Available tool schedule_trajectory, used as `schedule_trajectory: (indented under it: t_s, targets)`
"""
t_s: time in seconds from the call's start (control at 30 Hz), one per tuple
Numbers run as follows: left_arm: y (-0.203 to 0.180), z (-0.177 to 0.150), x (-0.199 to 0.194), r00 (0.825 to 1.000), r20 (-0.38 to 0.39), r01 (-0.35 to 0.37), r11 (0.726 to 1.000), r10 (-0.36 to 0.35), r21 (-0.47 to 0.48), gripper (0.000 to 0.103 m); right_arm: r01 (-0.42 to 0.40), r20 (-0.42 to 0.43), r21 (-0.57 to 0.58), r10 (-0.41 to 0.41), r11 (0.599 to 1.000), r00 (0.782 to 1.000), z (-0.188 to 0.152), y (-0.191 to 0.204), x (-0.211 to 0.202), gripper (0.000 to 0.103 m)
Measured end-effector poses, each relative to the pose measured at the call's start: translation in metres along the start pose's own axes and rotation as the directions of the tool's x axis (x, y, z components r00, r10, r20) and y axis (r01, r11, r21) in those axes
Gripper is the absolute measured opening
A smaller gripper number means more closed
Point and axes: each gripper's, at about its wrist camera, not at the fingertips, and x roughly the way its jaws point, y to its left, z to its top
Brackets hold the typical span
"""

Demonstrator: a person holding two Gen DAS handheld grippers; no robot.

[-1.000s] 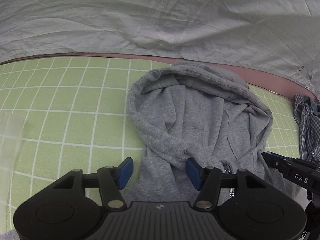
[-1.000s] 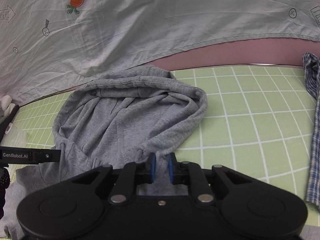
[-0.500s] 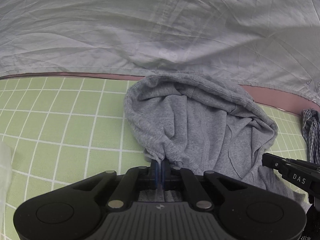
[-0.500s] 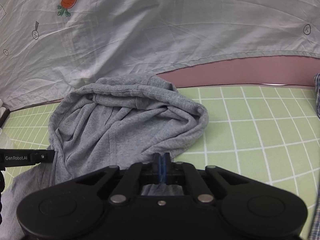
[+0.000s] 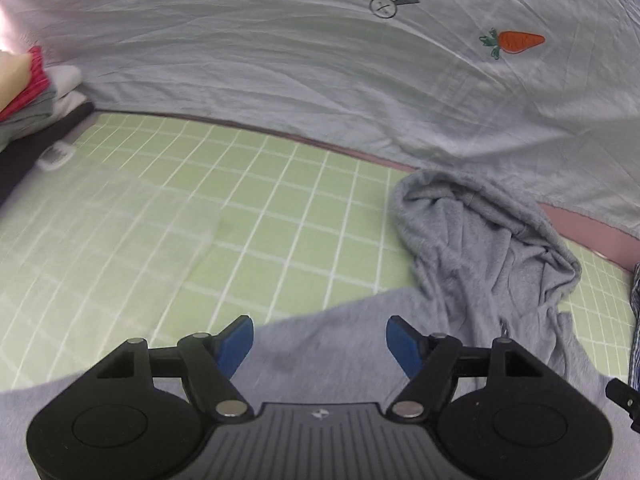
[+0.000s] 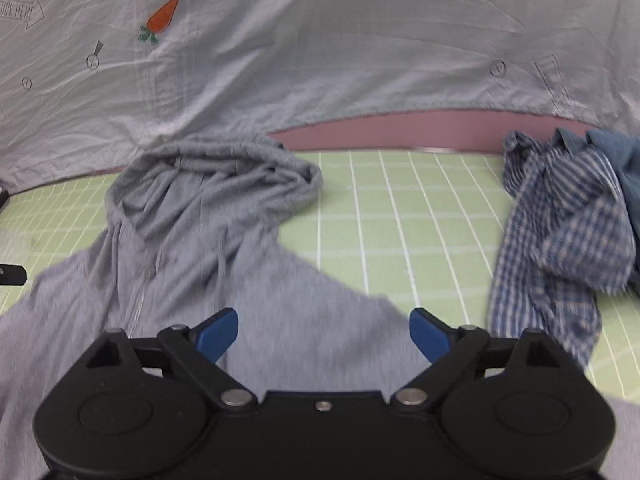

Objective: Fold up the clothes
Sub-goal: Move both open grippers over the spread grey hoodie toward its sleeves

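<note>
Far left, at the table edge: stack of folded clothes [image 5: 28, 92], red, grey and white, tidy. Beside it, bare green gridded mat [image 5: 248, 208]. Pale printed sheet [image 5: 320, 80] hanging behind as backdrop.

Left hand-held gripper [image 5: 320, 344]: blue pads spread wide, nothing between them, hovering over the grey shoulder cloth.

Centre: grey hoodie [image 6: 200, 220] lying flat on the mat, front up, zip visible, shoulders spread toward the cameras. Hood [image 6: 224, 176] rumpled and bunched at the far end, against the backdrop. No fold visible in the part shown; sleeves and hem out of frame, so cannot tell.

Right hand-held gripper [image 6: 324, 336]: likewise wide open and empty, over the other shoulder.

Far right: checked shirt [image 6: 560, 240] in a crumpled heap, a blue garment [image 6: 620, 164] behind it, both unfolded.

Judgement: some pieces folded and stacked; hoodie laid out but not folded; at least two more waiting.
</note>
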Motion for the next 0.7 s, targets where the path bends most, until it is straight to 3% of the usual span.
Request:
schedule_trajectory:
  t_s: [0.2,0.4,0.47,0.57,0.6,0.7]
  targets:
    - [0.023,-0.072,-0.054,0.996,-0.075,-0.055,0.997,0.051,-0.054,0.074,0.039,-0.069,-0.02,-0.041,0.999,0.997,-0.077,0.006,-0.05,0.092]
    - [0.049,-0.129,-0.091,0.99,-0.122,-0.089,0.99,0.075,-0.113,0.074,0.075,-0.068,-0.064,-0.079,0.995,0.995,-0.112,0.008,-0.075,0.077]
    - [0.056,-0.141,-0.1,0.988,-0.13,-0.104,0.987,0.088,-0.121,0.074,0.088,-0.045,-0.085,-0.092,0.992,0.995,-0.12,0.011,-0.084,0.059]
    - [0.061,-0.152,-0.115,0.99,-0.111,-0.094,0.989,0.082,-0.115,0.074,0.071,-0.002,-0.114,-0.072,0.991,0.997,-0.126,0.018,-0.093,0.047]
    - [0.063,-0.155,-0.119,0.991,-0.105,-0.09,0.989,0.078,-0.113,0.074,0.063,-0.008,-0.114,-0.064,0.992,0.998,-0.127,0.019,-0.092,0.046]
    - [0.069,-0.161,-0.128,0.993,-0.09,-0.084,0.989,0.073,-0.119,0.074,0.038,-0.032,-0.11,-0.042,0.993,0.999,-0.13,0.024,-0.09,0.028]
